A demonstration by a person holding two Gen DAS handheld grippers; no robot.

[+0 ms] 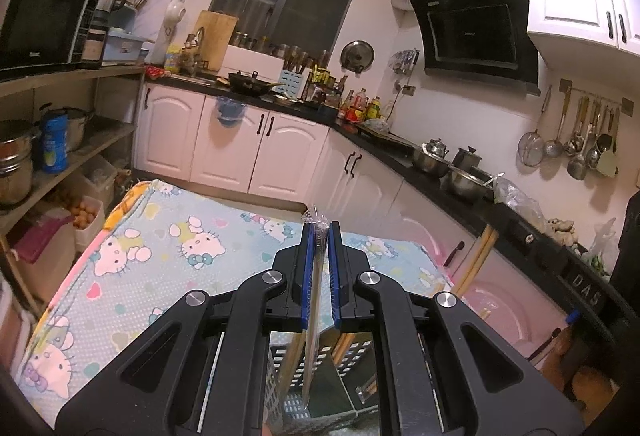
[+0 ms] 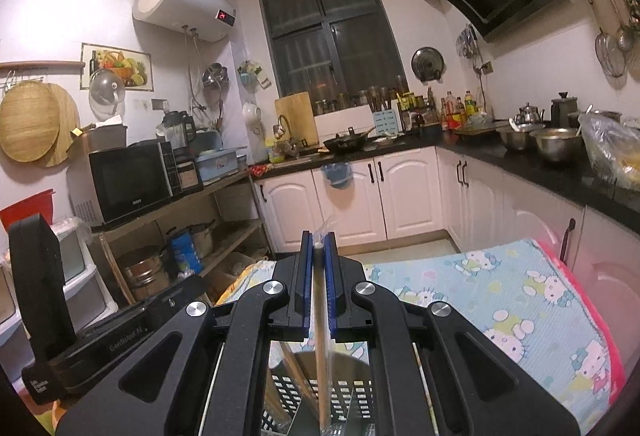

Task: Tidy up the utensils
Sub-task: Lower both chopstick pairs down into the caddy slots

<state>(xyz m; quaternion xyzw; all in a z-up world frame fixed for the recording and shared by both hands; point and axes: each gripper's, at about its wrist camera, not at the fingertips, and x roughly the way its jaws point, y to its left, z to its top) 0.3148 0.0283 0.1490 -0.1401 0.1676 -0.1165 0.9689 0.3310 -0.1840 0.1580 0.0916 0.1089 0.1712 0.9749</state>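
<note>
My left gripper (image 1: 319, 232) is shut on a long thin utensil in a clear plastic wrapper (image 1: 312, 316). The wrapper's tip pokes up past the blue pads (image 1: 307, 268), and its lower end hangs into a perforated utensil basket (image 1: 288, 376) below. Wooden chopsticks (image 1: 291, 356) stand in that basket. My right gripper (image 2: 319, 240) is likewise shut on a clear-wrapped thin utensil (image 2: 321, 316), which hangs down into the perforated basket (image 2: 352, 396). Both grippers hover over a table with a cartoon-cat cloth (image 1: 160, 236) (image 2: 500, 284). What is inside each wrapper is not clear.
The left gripper's black body (image 2: 40, 296) is close on the left in the right wrist view. More wooden sticks (image 1: 476, 264) lean at the table's right edge. Beyond the table are white cabinets (image 1: 224, 140), a black counter with pots (image 1: 440, 164) and a shelf with a microwave (image 2: 132, 180).
</note>
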